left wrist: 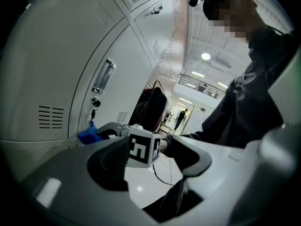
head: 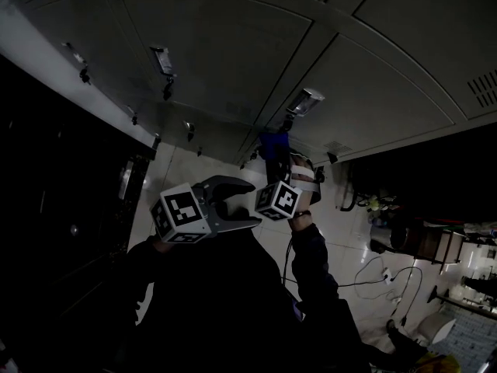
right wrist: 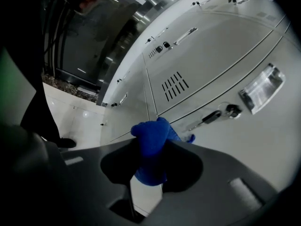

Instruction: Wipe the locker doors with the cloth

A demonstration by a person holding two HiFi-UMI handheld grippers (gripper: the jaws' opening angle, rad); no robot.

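Head view's pretty dark: left gripper (head: 248, 204) jaws spread, right gripper (head: 281, 168) up at the locker doors (head: 233, 53). Left gripper view: nothing between its jaws. Right gripper view: pinching the blue cloth (right wrist: 151, 149), probably touching a door near the key (right wrist: 209, 118).

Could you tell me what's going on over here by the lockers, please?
A person holds a two-jaw gripper in each hand in front of a row of grey metal locker doors. The right gripper is shut on a bunched blue cloth and holds it up to one door, near a lock with a key in it, apparently touching the surface. The left gripper is open and empty, hanging back from the lockers beside the right one.
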